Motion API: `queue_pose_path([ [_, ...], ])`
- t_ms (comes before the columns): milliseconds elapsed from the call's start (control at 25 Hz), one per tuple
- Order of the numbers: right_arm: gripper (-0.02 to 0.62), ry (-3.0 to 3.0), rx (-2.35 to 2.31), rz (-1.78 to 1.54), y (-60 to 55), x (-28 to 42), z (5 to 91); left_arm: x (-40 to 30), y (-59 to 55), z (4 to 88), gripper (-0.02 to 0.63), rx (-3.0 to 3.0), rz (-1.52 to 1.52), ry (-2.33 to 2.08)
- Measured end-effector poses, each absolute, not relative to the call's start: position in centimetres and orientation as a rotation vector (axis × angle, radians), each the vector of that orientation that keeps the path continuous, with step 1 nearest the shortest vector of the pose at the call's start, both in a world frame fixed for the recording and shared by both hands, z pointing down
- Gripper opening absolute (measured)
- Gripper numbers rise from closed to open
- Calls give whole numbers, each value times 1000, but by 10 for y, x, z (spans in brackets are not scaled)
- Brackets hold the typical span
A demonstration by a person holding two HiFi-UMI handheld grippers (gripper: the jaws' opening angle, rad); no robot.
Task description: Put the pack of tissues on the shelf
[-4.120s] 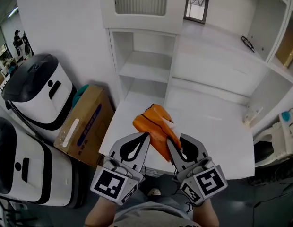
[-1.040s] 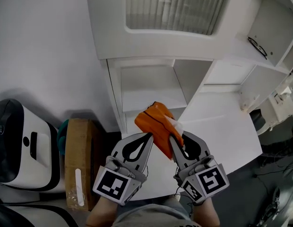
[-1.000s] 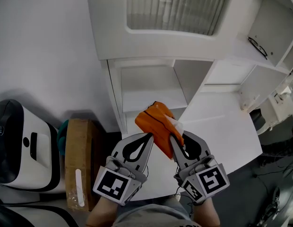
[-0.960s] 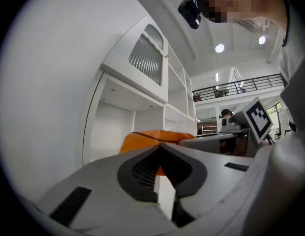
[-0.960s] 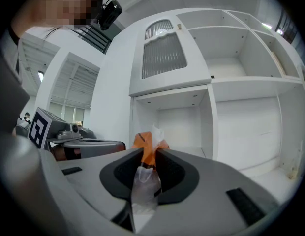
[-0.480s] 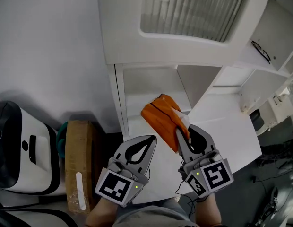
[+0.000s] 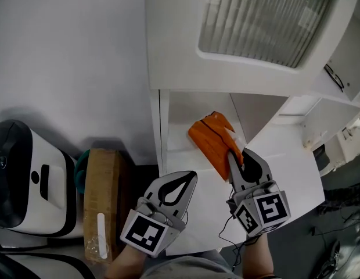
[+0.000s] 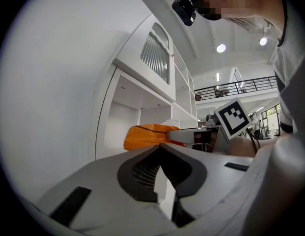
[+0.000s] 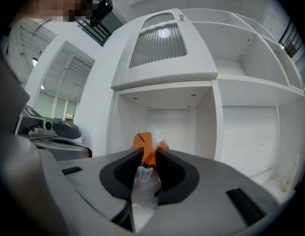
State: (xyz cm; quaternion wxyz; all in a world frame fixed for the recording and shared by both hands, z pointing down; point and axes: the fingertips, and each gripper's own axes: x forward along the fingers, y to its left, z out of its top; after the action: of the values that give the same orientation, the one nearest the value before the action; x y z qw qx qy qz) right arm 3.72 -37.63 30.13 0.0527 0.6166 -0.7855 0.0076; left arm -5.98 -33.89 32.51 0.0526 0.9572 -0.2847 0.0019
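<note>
Head view: I held the right gripper (image 7: pixel 237 157) clamped on the near end of the orange pack (image 7: pixel 210 137), with the pack in front of the shelf (image 7: pixel 179 127) opening. The left gripper (image 7: pixel 189 179) sat nearer and to the left, clear of the pack.

Left gripper view: its jaws were pressed together, with nothing between them.

Right gripper view: the jaws pinched the pack's wrap, with the shelf opening straight ahead.

We are seeing an orange pack of tissues (image 7: pixel 210 139), black-lined. We are noting white shelf (image 7: pixel 183 133), brown carton (image 7: pixel 101 190).
</note>
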Motion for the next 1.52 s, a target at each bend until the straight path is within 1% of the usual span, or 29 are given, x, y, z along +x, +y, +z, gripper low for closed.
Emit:
queue_pose_path([
  [360, 80, -2386, 1878, -2, -407, 40, 297, -76, -352, 324, 26, 2881, 4, -945],
  [560, 84, -2371, 1904, -65, -450, 42, 290, -90, -357, 322, 26, 2868, 8, -996],
  [640, 171, -2356, 1905, -63, -461, 41, 288, -96, -357, 322, 26, 2861, 12, -1017],
  [680, 193, -2353, 1910, -75, -462, 41, 285, -98, -357, 322, 26, 2855, 14, -1026],
  [720, 196, -2354, 1917, -90, -461, 42, 281, -100, -357, 322, 26, 2849, 15, -1035],
  [1360, 169, -2467, 1817, -67, -410, 37, 273, -81, -334, 318, 26, 2879, 6, -1009],
  [1520, 102, -2508, 1788, -63, -389, 37, 268, -72, -325, 317, 26, 2890, 1, -993],
])
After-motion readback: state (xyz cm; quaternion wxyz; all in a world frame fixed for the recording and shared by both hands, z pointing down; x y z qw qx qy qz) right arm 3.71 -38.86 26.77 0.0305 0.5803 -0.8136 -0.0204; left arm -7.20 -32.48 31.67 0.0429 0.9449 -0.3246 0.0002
